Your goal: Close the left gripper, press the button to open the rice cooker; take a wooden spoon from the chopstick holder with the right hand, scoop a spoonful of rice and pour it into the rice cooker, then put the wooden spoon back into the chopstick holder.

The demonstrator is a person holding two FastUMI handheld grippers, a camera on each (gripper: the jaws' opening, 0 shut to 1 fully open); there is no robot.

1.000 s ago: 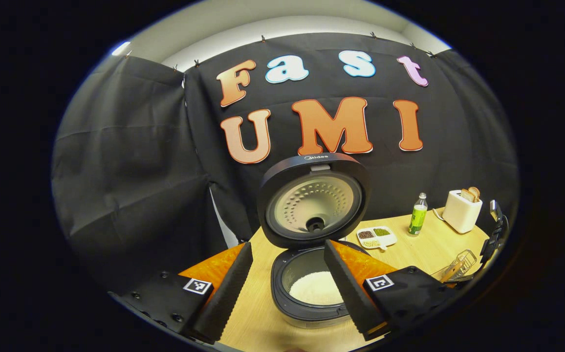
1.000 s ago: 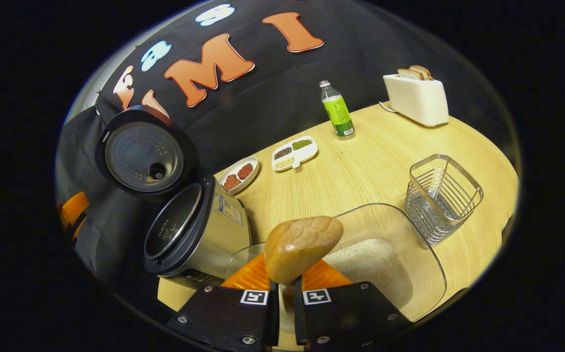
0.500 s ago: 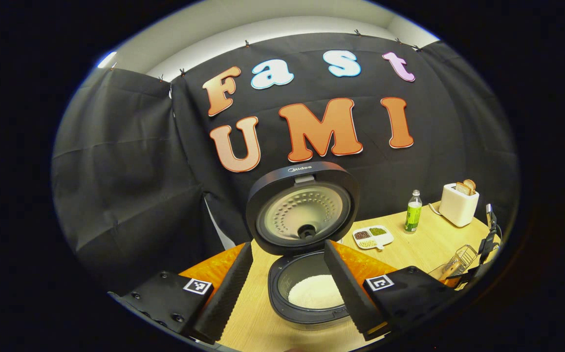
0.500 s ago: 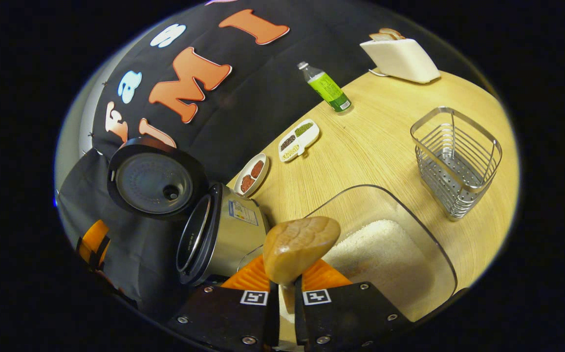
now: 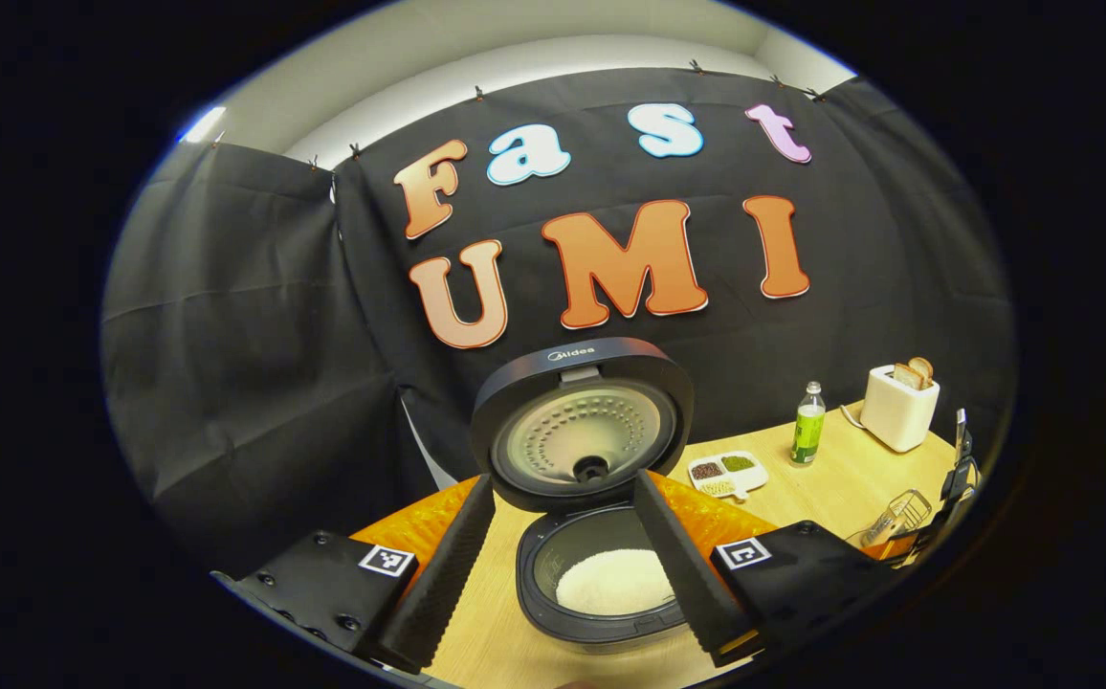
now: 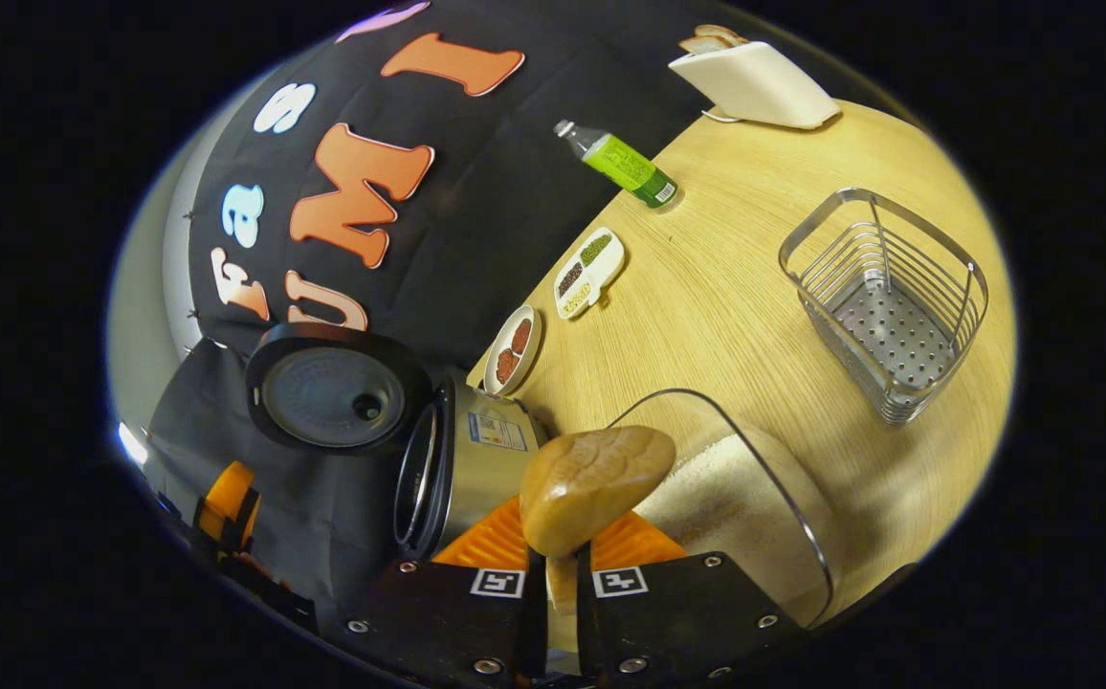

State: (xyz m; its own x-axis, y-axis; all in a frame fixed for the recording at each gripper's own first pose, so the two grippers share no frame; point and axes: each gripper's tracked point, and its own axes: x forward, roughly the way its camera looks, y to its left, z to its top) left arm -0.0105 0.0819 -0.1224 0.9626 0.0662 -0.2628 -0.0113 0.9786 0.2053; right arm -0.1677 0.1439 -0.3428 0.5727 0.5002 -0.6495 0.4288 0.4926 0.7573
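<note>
The rice cooker (image 5: 601, 612) stands with its lid (image 5: 582, 431) raised and white rice in its pot. My left gripper (image 5: 563, 483) is open just in front of it, one finger on either side of the pot. In the right gripper view, my right gripper (image 6: 558, 550) is shut on the handle of the wooden spoon (image 6: 596, 483), whose bowl sticks up over a glass container of rice (image 6: 735, 498). The cooker (image 6: 467, 464) lies to its left and the wire chopstick holder (image 6: 883, 301) to its right. The holder (image 5: 902, 512) also appears at the far right of the left gripper view.
On the wooden table (image 6: 735, 287) stand a white toaster with bread (image 6: 754, 81), a green bottle (image 6: 625, 165), a divided dish of beans (image 6: 589, 273) and a small dish of red pieces (image 6: 515, 349). The left gripper (image 6: 223, 498) shows beyond the cooker.
The right gripper has rolled, so its scene tilts further over; the spoon stays gripped above the rice container. The left gripper has drawn back a little from the cooker.
</note>
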